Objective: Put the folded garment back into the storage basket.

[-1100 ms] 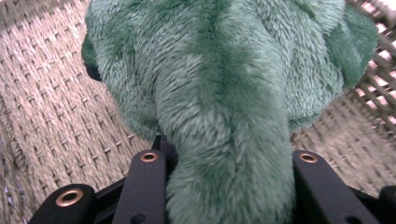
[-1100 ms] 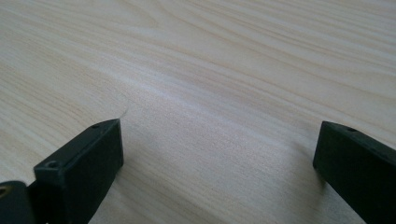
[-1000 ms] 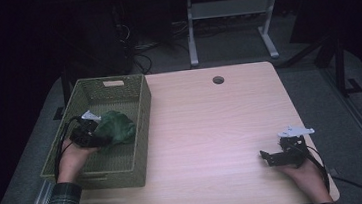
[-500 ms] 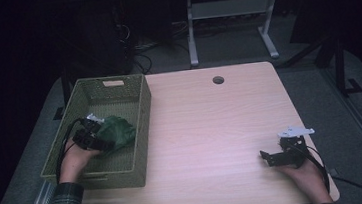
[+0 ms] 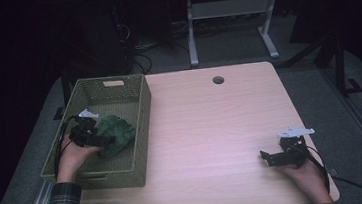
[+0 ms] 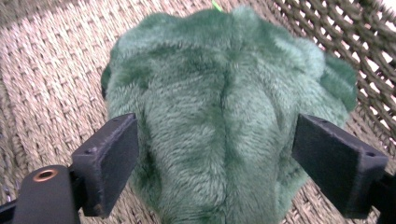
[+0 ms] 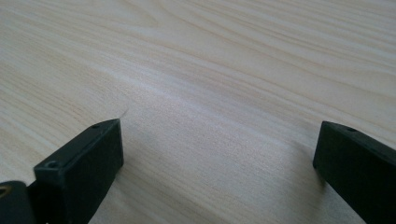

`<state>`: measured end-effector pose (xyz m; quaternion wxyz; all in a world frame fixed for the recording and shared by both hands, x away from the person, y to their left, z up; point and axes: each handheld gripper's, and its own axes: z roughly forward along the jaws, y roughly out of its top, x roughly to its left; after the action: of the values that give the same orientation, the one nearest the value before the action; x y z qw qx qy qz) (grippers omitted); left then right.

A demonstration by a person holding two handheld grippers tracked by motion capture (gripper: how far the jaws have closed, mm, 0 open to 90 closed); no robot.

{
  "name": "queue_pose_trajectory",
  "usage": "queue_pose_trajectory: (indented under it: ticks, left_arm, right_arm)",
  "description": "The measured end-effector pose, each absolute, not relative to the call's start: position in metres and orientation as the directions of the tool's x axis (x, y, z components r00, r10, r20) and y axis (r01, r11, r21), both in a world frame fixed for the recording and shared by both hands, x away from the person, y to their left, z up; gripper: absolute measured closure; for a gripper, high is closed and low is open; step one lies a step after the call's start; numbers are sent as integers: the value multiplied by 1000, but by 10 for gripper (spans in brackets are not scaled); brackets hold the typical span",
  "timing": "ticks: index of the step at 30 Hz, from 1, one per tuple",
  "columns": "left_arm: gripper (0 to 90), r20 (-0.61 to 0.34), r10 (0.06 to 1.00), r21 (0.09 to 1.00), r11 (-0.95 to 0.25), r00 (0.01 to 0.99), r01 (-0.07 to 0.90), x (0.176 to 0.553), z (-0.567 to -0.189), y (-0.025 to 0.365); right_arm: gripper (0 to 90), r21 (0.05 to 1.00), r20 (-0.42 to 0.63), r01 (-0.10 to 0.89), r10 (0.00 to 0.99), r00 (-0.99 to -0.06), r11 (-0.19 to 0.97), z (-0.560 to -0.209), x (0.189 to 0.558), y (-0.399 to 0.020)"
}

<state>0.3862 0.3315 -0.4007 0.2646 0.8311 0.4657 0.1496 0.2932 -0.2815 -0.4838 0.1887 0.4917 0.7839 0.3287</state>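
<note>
Left tongs (image 5: pixel 103 139): your left hand (image 5: pixel 71 160) holds them inside the woven basket (image 5: pixel 141 131). The jaws have just been opening and now stand released, one on each side of the green plush toy (image 6: pixel 224 116). In the left gripper view the left pad lies against the fur without pinching, and the right pad stands just clear of it.
Plush toy: it lies on the basket floor, near the basket's right wall and about midway along its length.
Right tongs (image 5: pixel 265 157): released, jaws wide apart with bare desk (image 5: pixel 212 129) between them. Your right hand (image 5: pixel 304 175) rests near the desk's front right corner.
Edges: the basket covers the desk's left edge. Its right wall stands just beyond the toy, and the near wall stands below your left wrist.
Open room: the whole desktop between basket and right tongs is free.
Change from earlier frames: the toy sat pinched and bunched in the left tongs. It now lies looser and slightly lower toward you. Neither hand has shifted place.
Surroundings: a round cable hole (image 5: pixel 218 80) sits near the desk's far edge. A white frame stand (image 5: pixel 228 12) stands on the floor beyond the desk, well apart.
</note>
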Motion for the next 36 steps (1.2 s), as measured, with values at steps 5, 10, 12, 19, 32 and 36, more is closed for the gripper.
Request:
queue_pose_trajectory:
  ticks: [5,10,12,19,32,36]
  left_arm:
    - [135,-8,855,612,-407,519,678,385,-393,332]
    - [135,-27,851,657,-381,525,651,383,-376,322]
    - [136,-27,848,660,-383,529,646,382,-373,320]
    - [136,-42,820,713,-375,570,593,376,-355,298]
    - [136,-70,740,752,-401,669,523,368,-336,248]
    - [136,-85,716,760,-403,693,509,366,-334,229]
  right_arm:
    - [14,701,27,647,895,-445,300,-484,293,-281]
    - [14,701,28,647,895,-444,299,-484,293,-281]
    - [14,701,28,647,895,-445,300,-484,293,-281]
    - [14,701,27,647,895,-445,300,-484,293,-281]
    - [14,701,28,648,896,-444,299,-484,293,-281]
    - [14,701,27,647,895,-445,300,-484,293,-281]
